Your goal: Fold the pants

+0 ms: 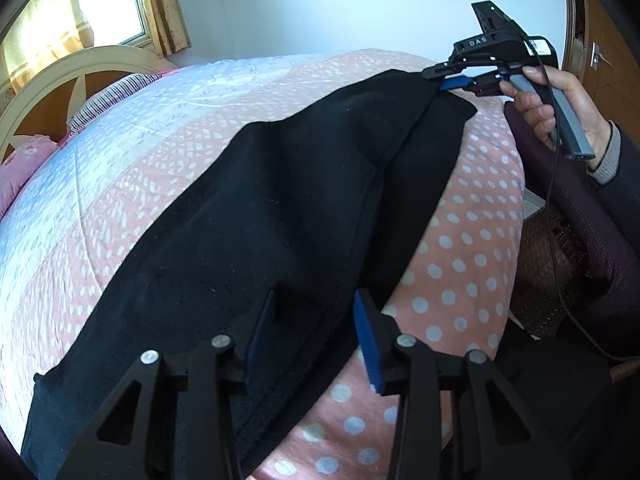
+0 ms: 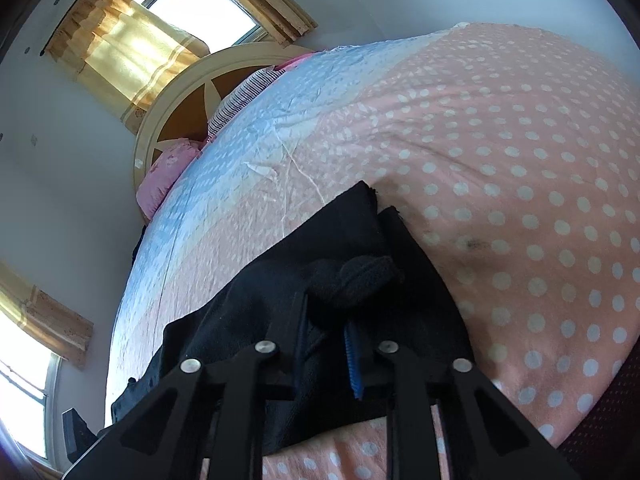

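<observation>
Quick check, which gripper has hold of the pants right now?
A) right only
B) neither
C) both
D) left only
A: the right gripper is pinched on a bunch of the black pants, while the left gripper hangs open over the cloth, its jaws apart.

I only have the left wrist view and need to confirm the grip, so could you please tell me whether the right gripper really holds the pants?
Observer: Yes, the right gripper is shut on a bunched wad of the pants.
Operator: Are the edges beyond it aligned?
Observer: No, two corners sit staggered, one further ahead.
Operator: Anything nearby?
Observer: A dark smudge on the bedspread, beside the pants.
</observation>
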`<state>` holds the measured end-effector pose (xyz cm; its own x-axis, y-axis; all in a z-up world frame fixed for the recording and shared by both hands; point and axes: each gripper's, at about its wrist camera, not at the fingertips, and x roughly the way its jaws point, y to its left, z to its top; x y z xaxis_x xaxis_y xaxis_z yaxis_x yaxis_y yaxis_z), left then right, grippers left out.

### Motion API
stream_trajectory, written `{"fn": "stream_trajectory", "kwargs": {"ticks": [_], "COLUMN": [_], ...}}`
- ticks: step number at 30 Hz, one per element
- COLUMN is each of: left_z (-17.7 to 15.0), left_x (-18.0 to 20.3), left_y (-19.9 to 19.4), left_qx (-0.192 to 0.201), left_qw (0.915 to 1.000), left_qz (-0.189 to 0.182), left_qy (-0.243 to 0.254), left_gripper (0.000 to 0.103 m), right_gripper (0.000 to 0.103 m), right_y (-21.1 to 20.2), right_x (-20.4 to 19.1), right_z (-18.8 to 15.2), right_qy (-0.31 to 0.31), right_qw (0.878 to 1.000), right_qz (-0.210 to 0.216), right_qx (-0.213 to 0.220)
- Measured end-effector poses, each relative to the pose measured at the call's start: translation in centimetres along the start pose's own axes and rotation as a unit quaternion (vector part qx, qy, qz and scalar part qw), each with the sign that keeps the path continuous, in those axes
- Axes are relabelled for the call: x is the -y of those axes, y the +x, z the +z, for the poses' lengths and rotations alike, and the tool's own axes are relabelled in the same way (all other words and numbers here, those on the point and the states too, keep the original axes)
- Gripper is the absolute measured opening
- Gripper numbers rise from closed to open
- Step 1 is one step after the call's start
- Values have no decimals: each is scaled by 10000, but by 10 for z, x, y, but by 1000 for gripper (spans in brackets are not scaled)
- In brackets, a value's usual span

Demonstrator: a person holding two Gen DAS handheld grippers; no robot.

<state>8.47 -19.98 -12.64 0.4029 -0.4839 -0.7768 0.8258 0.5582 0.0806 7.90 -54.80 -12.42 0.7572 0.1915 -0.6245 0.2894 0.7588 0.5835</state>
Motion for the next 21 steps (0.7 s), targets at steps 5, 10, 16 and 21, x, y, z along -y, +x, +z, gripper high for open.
{"fn": "stream_trajectory", "kwargs": {"ticks": [5,10,16,21], "left_z": [2,3,2,-4], "left_x": [-11,-21,-33,-24], "left_y": [-5,-12,-26,-26], "left_qx": [-27,93,278,251], "left_qw": [9997,9989,9960,9958], "left_qz": [-31,-182,-488,-644], "left_qy": [-222,-429,-689,-601], "left_gripper": [8,7,6,6], "right_gripper": [4,3,3,3], "right_y": [-9,-27,-50,-42], "right_x": [-12,-23,-20,12], "right_z": [2,4,-4,-20], "right_qy": [-245,-480,-603,-374], "right_qw": [9994,9972,9961,9988], "right_qz": [38,233,253,62], "right_qx": [255,519,591,300]}}
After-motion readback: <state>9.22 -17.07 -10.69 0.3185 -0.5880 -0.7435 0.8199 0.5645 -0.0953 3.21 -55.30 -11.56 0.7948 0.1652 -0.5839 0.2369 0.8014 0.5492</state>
